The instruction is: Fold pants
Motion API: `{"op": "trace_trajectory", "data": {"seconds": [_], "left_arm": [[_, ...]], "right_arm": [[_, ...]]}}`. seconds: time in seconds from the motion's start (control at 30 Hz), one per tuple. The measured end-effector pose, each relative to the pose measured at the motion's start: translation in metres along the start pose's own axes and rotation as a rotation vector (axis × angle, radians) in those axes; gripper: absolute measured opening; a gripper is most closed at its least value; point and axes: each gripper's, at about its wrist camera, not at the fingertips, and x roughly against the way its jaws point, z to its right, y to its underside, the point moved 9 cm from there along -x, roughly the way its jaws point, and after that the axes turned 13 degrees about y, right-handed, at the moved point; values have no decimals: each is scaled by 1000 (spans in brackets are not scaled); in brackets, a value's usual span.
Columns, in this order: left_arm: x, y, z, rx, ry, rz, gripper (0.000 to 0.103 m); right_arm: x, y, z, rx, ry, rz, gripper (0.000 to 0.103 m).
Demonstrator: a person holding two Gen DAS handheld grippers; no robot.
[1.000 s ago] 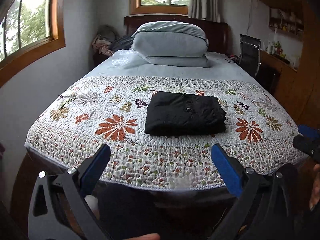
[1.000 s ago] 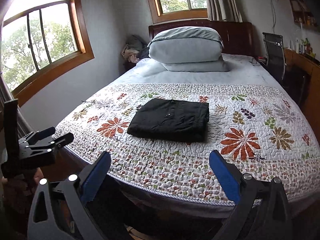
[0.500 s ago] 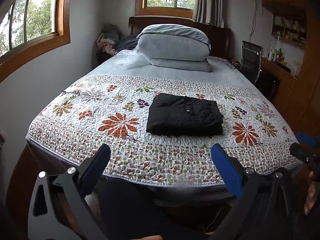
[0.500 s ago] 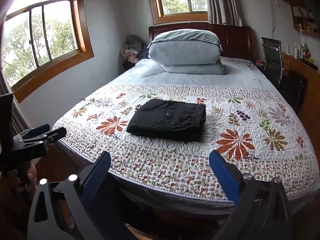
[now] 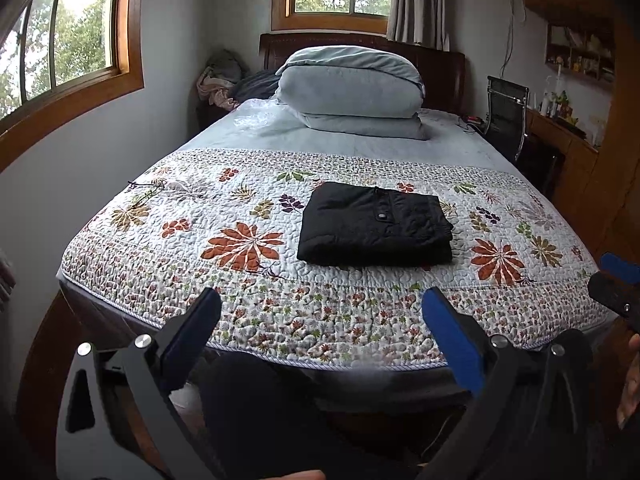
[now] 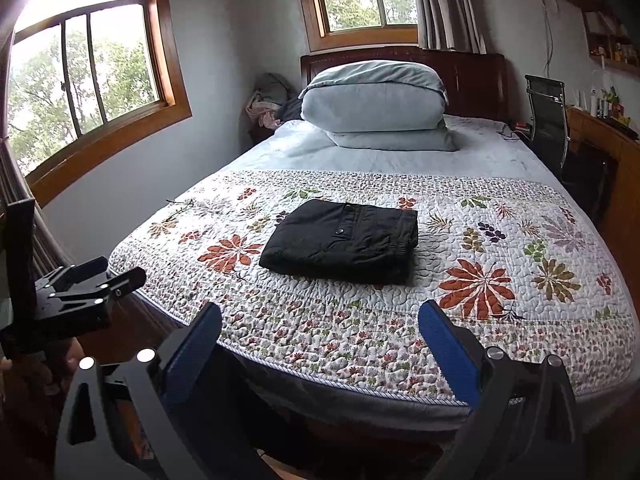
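A bed (image 5: 120,272) fills most of both wrist views, its foot half covered by a white quilt (image 5: 248,312) printed with orange, purple and green flowers, the head half by a pale blue sheet (image 5: 452,148). Two wood-framed windows (image 6: 88,76) show green trees, one on the left wall and one above the dark wooden headboard (image 5: 440,72), with a beige curtain (image 5: 418,4) hanging at the far window's right edge. A folded pale blue duvet (image 5: 348,84) sits on a matching pillow (image 5: 368,126) at the head of the bed. A heap of clothes (image 5: 224,84) lies in the corner to its left. A black chair (image 5: 506,108) stands beside the bed on the right, next to a wooden desk (image 5: 560,140) with small items under a wall shelf (image 5: 576,52).

The black pants (image 5: 374,226) lie folded into a neat flat rectangle near the middle of the quilt, a button showing on top, well apart from both tools.

The left gripper (image 5: 320,316) hangs off the foot of the bed, its blue-padded fingers (image 5: 452,340) spread wide with nothing between them. The right gripper (image 6: 320,324) is likewise spread wide and holds nothing, also short of the mattress edge. Each tool shows at the rim of the other's view.
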Motion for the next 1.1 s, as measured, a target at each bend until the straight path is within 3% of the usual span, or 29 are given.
{"op": "trace_trajectory", "data": {"seconds": [0.5, 1.1], "left_arm": [[-7, 4, 16, -3, 24, -4, 100], [-15, 9, 15, -44, -8, -15, 100]], "right_arm": [[-6, 11, 6, -13, 9, -18, 99], [-34, 12, 22, 17, 84, -35, 99]]}}
